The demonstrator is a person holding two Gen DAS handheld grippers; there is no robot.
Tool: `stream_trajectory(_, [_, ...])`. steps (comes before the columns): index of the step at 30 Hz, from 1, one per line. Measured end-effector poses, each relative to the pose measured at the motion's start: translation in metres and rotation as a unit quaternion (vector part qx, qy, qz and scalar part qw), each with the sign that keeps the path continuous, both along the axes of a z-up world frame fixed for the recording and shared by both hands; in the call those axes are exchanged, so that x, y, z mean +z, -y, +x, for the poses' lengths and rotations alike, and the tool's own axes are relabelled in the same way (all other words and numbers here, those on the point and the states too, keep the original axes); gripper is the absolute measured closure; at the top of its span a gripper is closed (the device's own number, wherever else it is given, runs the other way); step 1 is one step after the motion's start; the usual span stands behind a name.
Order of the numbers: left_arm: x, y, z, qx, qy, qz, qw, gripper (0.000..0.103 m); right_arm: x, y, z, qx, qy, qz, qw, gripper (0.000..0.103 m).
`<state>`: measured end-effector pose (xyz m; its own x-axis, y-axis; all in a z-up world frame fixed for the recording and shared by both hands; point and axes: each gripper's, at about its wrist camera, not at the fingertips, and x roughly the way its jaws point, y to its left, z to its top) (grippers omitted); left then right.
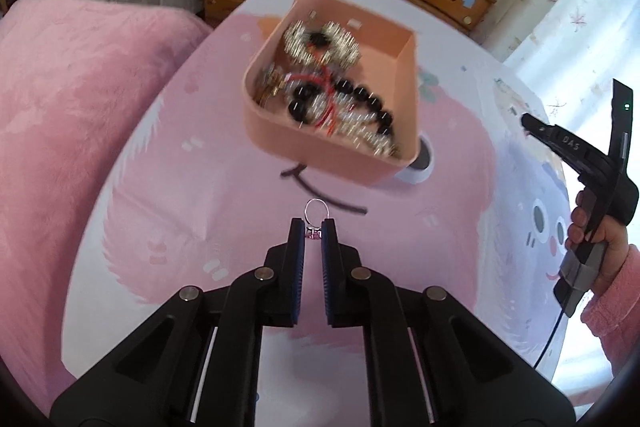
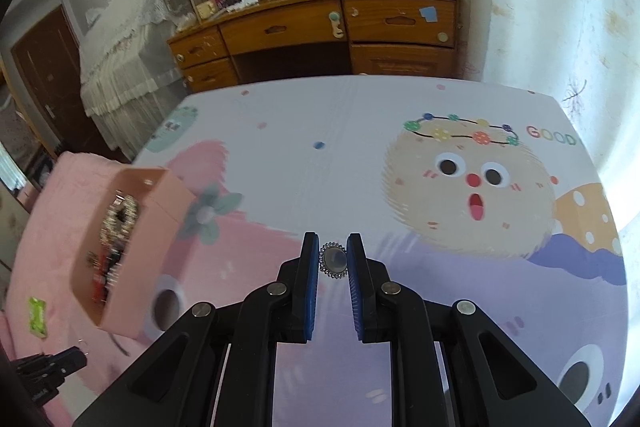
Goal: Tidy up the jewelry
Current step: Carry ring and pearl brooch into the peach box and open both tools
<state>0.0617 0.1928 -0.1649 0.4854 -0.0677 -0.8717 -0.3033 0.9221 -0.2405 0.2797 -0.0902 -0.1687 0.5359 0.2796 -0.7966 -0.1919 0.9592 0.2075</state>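
Observation:
A pink box (image 1: 352,155) full of jewelry, with black beads and sparkly silver pieces, sits on the cartoon-print bed sheet (image 1: 208,195); it also shows at the left of the right wrist view (image 2: 128,303). My left gripper (image 1: 313,227) is shut on a thin silver ring with a pink stone (image 1: 316,215), held above the sheet short of the box. My right gripper (image 2: 333,242) is shut on an oval silver brooch with a grey stone (image 2: 333,260), to the right of the box. The right gripper also shows in the left wrist view (image 1: 528,125).
A pink fluffy blanket (image 1: 60,131) lies along the left of the bed. A wooden desk with drawers (image 2: 312,31) stands beyond the bed's far edge. A wall (image 2: 552,7) is at the right. A small green packet (image 2: 37,315) lies on the blanket.

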Motion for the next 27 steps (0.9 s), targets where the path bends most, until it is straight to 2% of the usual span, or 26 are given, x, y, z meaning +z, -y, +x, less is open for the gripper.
stream_trajectory(4, [0.031,-0.002,0.015,-0.016,0.031,0.010,0.9993,0.097,0.019,-0.025,-0.009,0.024,0.007,0.041,0.999,0.089])
stream_trajectory(12, [0.072,-0.021,0.058,-0.031,0.078,0.029,0.9960,0.097,0.050,-0.089,-0.040,0.095,0.016,0.106,0.990,0.089])
stream_trajectory(16, [0.085,-0.034,0.076,-0.041,0.096,0.049,0.9933,0.097,0.061,-0.121,-0.057,0.131,0.023,0.118,0.984,0.089])
stream_trajectory(23, [0.098,-0.054,0.103,-0.080,0.104,0.032,0.9908,0.096,0.071,-0.168,-0.077,0.154,0.026,0.119,0.981,0.088])
stream_trajectory(24, [0.097,-0.056,0.108,-0.087,0.093,0.026,0.9915,0.094,0.071,-0.175,-0.079,0.154,0.021,0.109,0.982,0.083])
stream_trajectory(25, [0.096,-0.058,0.113,-0.092,0.078,0.028,0.9923,0.091,0.071,-0.180,-0.081,0.146,0.019,0.098,0.984,0.070])
stream_trajectory(27, [0.096,-0.065,0.117,-0.091,0.054,0.035,0.9938,0.058,0.076,-0.184,-0.090,0.118,0.031,0.099,0.988,0.060])
